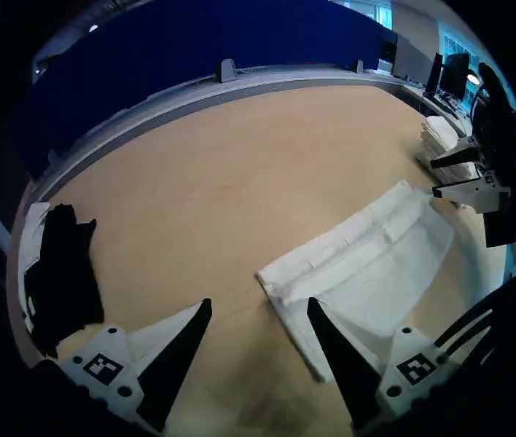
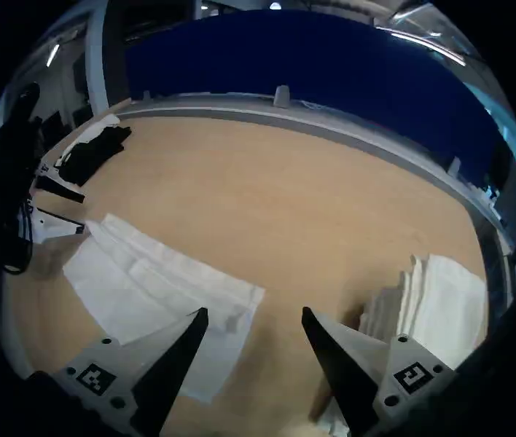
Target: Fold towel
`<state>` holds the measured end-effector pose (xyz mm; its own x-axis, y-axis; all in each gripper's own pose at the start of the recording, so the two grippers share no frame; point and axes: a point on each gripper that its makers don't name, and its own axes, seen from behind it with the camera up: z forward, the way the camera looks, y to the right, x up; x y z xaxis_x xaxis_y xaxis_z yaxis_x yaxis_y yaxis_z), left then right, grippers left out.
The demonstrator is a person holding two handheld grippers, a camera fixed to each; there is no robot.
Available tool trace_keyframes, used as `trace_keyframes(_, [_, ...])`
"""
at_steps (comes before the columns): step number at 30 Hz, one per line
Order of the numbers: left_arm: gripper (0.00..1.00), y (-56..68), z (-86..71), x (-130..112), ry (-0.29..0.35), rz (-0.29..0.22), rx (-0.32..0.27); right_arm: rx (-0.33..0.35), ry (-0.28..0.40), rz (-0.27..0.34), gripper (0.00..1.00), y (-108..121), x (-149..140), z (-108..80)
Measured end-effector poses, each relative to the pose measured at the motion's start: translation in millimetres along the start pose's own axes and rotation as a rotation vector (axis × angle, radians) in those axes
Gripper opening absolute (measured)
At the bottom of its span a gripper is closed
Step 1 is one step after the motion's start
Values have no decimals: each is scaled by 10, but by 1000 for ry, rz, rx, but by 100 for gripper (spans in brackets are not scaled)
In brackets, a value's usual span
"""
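The towel (image 1: 374, 262) lies flat on the pale wooden desk (image 1: 221, 189), folded into a long white band with layered edges running along its length. In the left gripper view the left gripper (image 1: 258, 302) hovers low at one end of the towel with its jaws released and spread wide. One finger is over the towel's corner (whether it touches the cloth I cannot tell). In the right gripper view the right gripper (image 2: 253, 311) sits at the opposite end, jaws likewise released, with one finger above the towel's edge and the other over the wood. A stack of folded towels (image 2: 440, 298) stands just beside this gripper, on its right. A black cloth (image 1: 61, 277) lies near the desk's left edge, well apart from the towel. Beyond the towel a wide stretch of open wood runs to the desk's far rim, backed by a blue partition (image 1: 221, 36).
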<state>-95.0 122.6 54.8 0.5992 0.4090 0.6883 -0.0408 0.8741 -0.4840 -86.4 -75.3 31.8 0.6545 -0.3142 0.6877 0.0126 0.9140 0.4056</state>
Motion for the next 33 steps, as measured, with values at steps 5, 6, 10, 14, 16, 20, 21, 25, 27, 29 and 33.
trace_keyframes(5, [98,7,-38,-6,4,-2,0,1,-4,2,100,-12,-42,6])
trace_keyframes(6, [98,8,-47,-8,5,-3,1,1,-4,3,100,-14,-45,5])
trace_keyframes(10, [98,7,-79,-22,7,-5,6,4,-3,2,100,-25,-45,-2])
trace_keyframes(14, [98,-3,-122,-60,9,-13,15,15,0,-7,100,-68,-30,-14])
trace_keyframes(16, [98,-23,-161,-101,10,-25,22,27,2,-14,100,-118,-17,-18])
trace_keyframes(20, [98,-78,-253,-208,10,-55,36,48,3,-31,100,-231,4,-5])
trace_keyframes(21, [97,-104,-281,-247,10,-62,43,54,2,-37,100,-269,9,4])
trace_keyframes(25, [98,-215,-399,-398,11,-83,76,81,2,-60,100,-416,31,35])
trace_keyframes(27, [98,-264,-474,-481,12,-91,93,94,3,-71,100,-494,46,46])
trace_keyframes(29, [98,-301,-551,-563,11,-98,107,107,3,-82,100,-566,58,55])
trace_keyframes(33, [98,-365,-724,-757,11,-133,140,135,2,-103,100,-728,87,82])
